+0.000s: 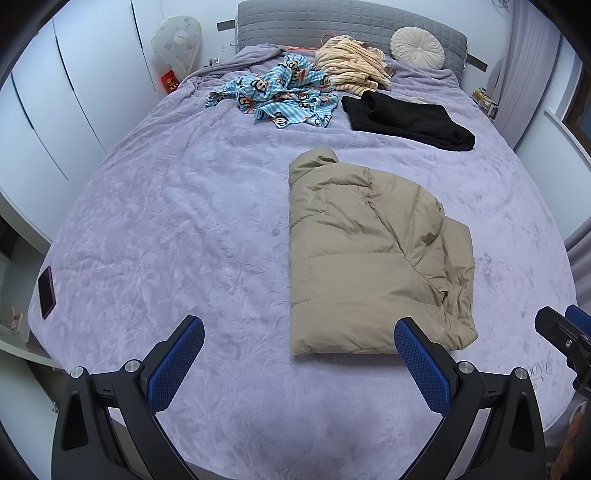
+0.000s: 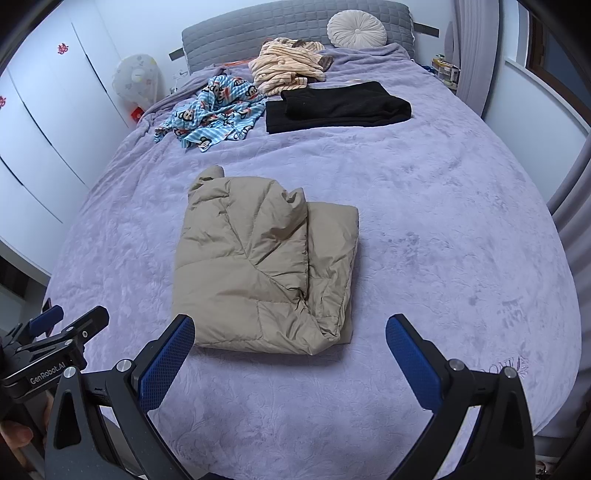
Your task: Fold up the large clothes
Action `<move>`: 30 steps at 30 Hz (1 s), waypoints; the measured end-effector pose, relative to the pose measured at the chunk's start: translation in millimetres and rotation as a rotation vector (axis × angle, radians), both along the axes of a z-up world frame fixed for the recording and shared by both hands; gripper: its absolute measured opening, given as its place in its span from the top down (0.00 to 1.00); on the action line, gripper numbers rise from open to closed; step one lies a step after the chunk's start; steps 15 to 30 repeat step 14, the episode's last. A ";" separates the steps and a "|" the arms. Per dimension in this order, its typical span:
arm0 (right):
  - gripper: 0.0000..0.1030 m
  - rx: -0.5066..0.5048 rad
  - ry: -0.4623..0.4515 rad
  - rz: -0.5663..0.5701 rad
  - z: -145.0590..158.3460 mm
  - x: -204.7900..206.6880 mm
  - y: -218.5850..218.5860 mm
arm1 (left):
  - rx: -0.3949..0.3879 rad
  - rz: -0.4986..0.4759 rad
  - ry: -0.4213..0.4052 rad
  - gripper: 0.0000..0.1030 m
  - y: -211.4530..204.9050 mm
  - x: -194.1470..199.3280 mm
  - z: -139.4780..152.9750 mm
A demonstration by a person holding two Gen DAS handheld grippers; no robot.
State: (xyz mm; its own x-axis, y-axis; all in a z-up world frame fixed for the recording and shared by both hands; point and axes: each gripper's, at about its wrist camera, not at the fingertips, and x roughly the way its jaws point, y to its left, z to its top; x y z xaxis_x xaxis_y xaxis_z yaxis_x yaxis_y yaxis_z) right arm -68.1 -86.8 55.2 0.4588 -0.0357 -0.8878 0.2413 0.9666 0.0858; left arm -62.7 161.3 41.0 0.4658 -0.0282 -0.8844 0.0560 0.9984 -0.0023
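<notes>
Tan puffer jacket (image 1: pixel 373 254): folded into a compact bundle, lying on the lavender bedspread (image 1: pixel 166 229) in the near half of the bed, somewhat right of centre from your left-hand camera. One padded panel is folded over the top, with a narrower layer showing along the right edge. Nothing touches it.

Left gripper (image 1: pixel 299 339): your fingers stand wide apart with nothing between them, hovering above the bedspread just short of the jacket's near edge. The right blue pad (image 1: pixel 421 365) overlaps the jacket's near right corner in view; whether it makes contact you cannot tell.

Right gripper (image 2: pixel 290 336): likewise spread wide and empty, held over the bedspread at the jacket's near edge. Its left pad (image 2: pixel 166 365) sits in front of the near left corner.

Black garment (image 1: pixel 406 120): folded flat, lying beyond the jacket toward the headboard (image 1: pixel 332 22), well apart from it.

Blue cartoon-print garment (image 1: pixel 280 96): crumpled, left of the black one.

Cream striped garment (image 1: pixel 351 62): heaped near the headboard, beside a round pale cushion (image 1: pixel 417 48).

Phone (image 1: pixel 47 291): dark, lying at the bed's left edge.

White wardrobe doors (image 1: pixel 55 110): lining the left wall.
</notes>
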 end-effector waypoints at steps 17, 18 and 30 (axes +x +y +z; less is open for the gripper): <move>0.00 0.002 0.004 -0.008 0.7 -0.4 4.0 | 0.009 0.012 -0.025 0.00 -7.2 -5.5 0.4; 0.00 0.002 0.004 -0.008 0.7 -0.4 4.0 | 0.009 0.012 -0.025 0.00 -7.2 -5.5 0.4; 0.00 0.002 0.004 -0.008 0.7 -0.4 4.0 | 0.009 0.012 -0.025 0.00 -7.2 -5.5 0.4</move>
